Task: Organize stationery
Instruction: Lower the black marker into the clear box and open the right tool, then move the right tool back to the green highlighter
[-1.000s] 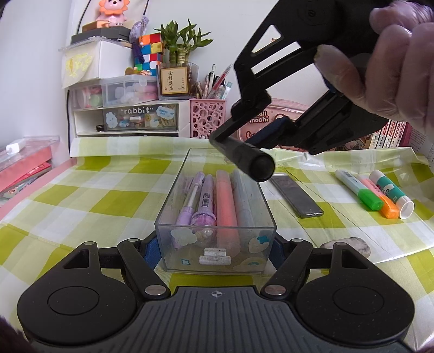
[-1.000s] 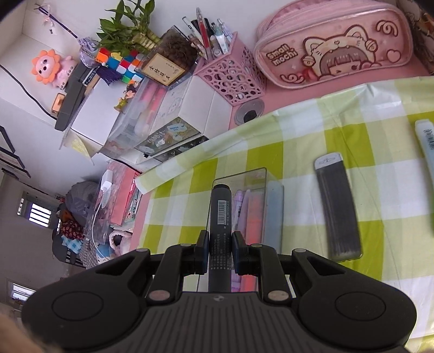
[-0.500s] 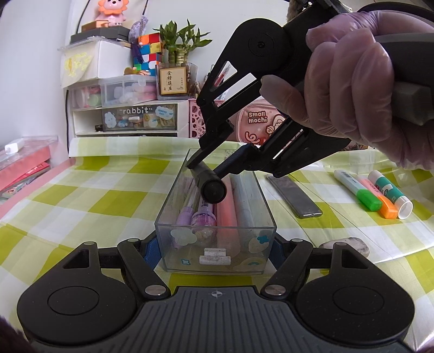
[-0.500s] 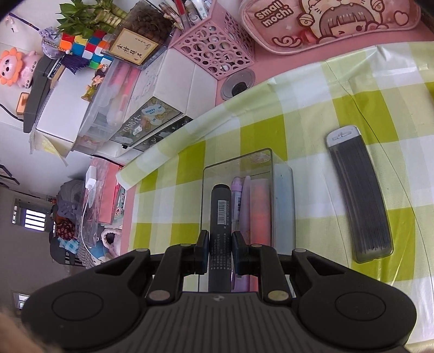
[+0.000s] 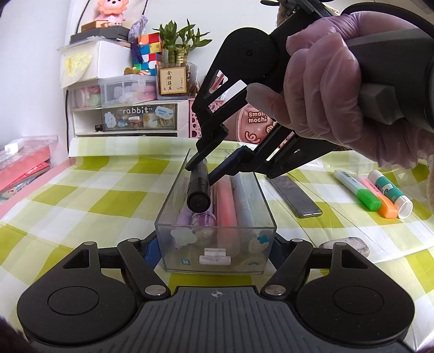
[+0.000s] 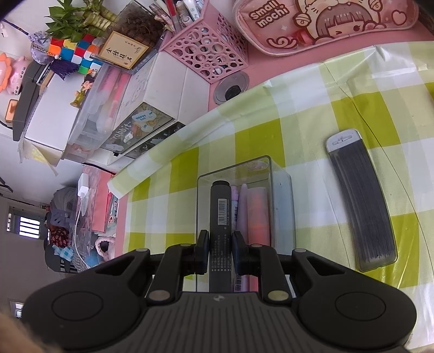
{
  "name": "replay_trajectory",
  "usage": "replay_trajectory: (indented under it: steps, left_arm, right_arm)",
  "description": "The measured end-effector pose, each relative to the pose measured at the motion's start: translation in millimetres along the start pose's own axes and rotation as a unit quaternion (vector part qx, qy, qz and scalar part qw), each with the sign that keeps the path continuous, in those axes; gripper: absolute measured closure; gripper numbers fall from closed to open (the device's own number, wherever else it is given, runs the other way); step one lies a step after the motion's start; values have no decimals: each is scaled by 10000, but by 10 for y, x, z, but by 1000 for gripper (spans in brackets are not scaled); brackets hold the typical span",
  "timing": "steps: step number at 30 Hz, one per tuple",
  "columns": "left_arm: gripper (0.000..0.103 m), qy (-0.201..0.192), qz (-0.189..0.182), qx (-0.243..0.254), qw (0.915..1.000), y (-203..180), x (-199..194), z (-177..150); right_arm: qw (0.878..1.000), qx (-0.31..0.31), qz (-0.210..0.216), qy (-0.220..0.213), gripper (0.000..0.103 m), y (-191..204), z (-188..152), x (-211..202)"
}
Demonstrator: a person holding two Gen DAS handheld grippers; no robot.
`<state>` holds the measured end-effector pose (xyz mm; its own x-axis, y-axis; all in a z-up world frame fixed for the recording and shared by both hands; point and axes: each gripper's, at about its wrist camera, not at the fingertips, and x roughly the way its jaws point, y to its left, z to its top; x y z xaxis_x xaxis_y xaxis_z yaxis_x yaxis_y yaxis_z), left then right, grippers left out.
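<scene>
A clear plastic box [image 5: 215, 228] stands on the checked cloth and holds purple, pink and grey markers. My left gripper [image 5: 215, 249] is shut on the box's near end. My right gripper [image 6: 220, 251] is shut on a black marker [image 6: 220, 211] and holds it lengthwise just above the left side of the box [image 6: 282, 187]. In the left wrist view the black marker [image 5: 199, 190] hangs at the box's rim, above the purple markers, with the right gripper [image 5: 217, 163] over it.
A grey lead case [image 5: 295, 197] lies right of the box, also in the right wrist view [image 6: 360, 201]. Green, orange and white-capped markers [image 5: 379, 194] lie far right. A stone [image 5: 344, 245] lies near my left gripper. A drawer unit [image 5: 127, 116], pink basket [image 6: 208, 51] and pink pencil case [image 6: 320, 21] stand behind.
My right gripper has moved left and down with the black marker, from above the box's right side to just over its left side. The left gripper and the box have not moved.
</scene>
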<state>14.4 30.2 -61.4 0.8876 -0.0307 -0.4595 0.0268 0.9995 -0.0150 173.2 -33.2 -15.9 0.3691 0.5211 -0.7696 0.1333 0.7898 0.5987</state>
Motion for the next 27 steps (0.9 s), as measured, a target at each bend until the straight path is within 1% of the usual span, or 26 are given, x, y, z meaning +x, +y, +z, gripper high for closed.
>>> replay_trajectory:
  steps: [6, 9, 10, 12, 14, 17, 20, 22, 25, 27]
  left_arm:
    - [30, 2, -13, -16, 10000, 15, -1, 3]
    - [30, 4, -14, -16, 10000, 13, -1, 3]
    - [30, 4, -11, -10, 10000, 15, -1, 4]
    - [30, -1, -13, -9, 10000, 16, -2, 3]
    - [30, -2, -26, -30, 10000, 23, -1, 4]
    - [30, 11, -4, 17, 10000, 11, 3, 7]
    - [30, 12, -6, 1, 10000, 15, 4, 8]
    - [30, 0, 8, 10, 10000, 12, 0, 6]
    - [30, -15, 16, 21, 10000, 8, -6, 2]
    - [30, -2, 26, 31, 10000, 5, -3, 5]
  right_arm:
    - [9999, -53, 61, 98, 80, -4, -3, -10]
    - [9998, -184, 60, 93, 80, 6, -16, -78]
    - [9996, -246, 73, 82, 79, 11, -26, -123]
    - [9988, -485, 107, -23, 73, 15, -65, -273]
    - [9970, -729, 115, -228, 68, -24, -110, -441]
    - [9940, -883, 66, -643, 63, -216, -181, -737]
    - [9902, -844, -55, -1109, 57, -494, -262, -1003]
    - [9870, -774, -174, -1401, 55, -683, -337, -1150]
    - [9776, -963, -415, -1822, 51, -879, -484, -1341]
    - [9658, -1266, -659, -2163, 42, -967, -613, -1459]
